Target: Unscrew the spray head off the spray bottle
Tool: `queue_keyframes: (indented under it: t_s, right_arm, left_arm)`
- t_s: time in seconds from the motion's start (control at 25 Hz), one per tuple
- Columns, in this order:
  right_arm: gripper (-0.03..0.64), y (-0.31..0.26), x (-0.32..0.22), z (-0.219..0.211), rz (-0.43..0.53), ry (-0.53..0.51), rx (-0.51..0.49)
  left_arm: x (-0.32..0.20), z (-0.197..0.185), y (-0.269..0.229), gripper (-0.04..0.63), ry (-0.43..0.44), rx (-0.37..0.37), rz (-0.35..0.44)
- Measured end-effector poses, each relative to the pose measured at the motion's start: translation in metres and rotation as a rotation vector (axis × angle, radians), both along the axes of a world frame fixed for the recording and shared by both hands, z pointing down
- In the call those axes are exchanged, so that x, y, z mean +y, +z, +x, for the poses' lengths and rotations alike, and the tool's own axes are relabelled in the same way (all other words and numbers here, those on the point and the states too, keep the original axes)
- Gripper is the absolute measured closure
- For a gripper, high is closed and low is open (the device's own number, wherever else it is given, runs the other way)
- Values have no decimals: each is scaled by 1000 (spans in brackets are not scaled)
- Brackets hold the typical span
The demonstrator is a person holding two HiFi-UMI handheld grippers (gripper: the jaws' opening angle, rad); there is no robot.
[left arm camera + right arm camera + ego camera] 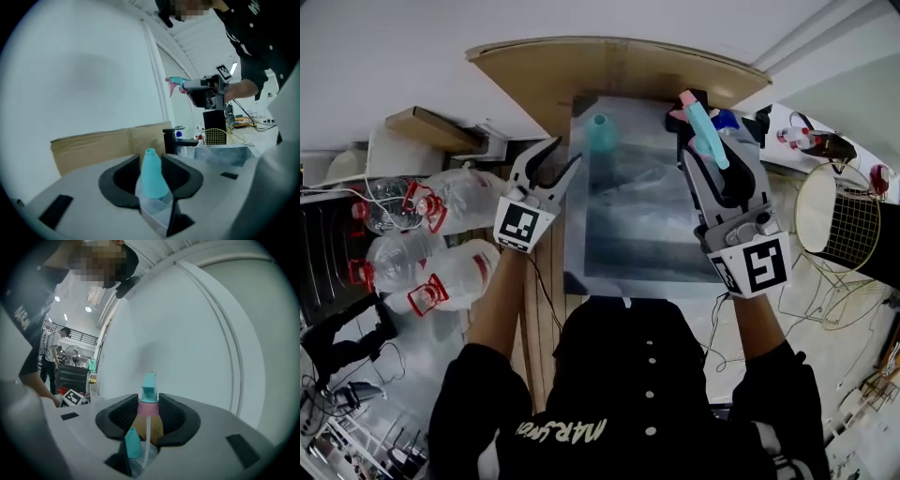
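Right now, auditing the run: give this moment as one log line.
spray head: off, in right gripper | bottle: standing, uncapped | left gripper: open, empty

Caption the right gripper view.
Right gripper clamps the spray head at its pink collar; dip tube hangs free of the teal bottle.

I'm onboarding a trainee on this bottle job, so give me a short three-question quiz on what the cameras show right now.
1. True or false: the spray head is still screwed onto the spray bottle.
2. Which hand-held gripper grips the spray head, left or right?
3. The collar of the spray head is: A) pink B) black C) yellow.

Key
1. False: it is off and the bottle's neck stands open.
2. The right hand-held gripper.
3. A
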State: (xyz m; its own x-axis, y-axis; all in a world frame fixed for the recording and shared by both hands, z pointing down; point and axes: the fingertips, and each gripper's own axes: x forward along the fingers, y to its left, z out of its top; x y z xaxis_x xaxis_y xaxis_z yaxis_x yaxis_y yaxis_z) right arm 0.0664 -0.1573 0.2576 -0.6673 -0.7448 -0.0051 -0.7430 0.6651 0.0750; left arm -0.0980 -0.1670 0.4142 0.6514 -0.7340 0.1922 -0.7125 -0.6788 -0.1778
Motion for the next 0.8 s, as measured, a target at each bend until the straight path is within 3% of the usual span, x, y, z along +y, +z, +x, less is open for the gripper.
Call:
queue_keyframes:
  t_s: [0.04,0.12,0.28,0.4,0.52,0.8]
  right_arm:
    - [466,0,3,5,-1,-2,1]
    - [466,0,11,15,-3,-1,1]
    - [466,-1,25,38,-3,22,-3]
    - [466,-4,36,58,-6,54,-14]
    - [466,-9,46,81,-5,91,-29]
    - [466,-13,73,136,1,193,-26]
  left_arm:
    - [8,-5,-14,473,-23,13,31]
    - [23,-10,-39,565,-70,41,59]
    - [47,-13,-51,571,-156,39,-61]
    - [58,-18,-61,571,-246,86,-127]
    - [67,-13,-80,571,-271,107,-119]
    - [86,-2,-122,571,-275,63,-60]
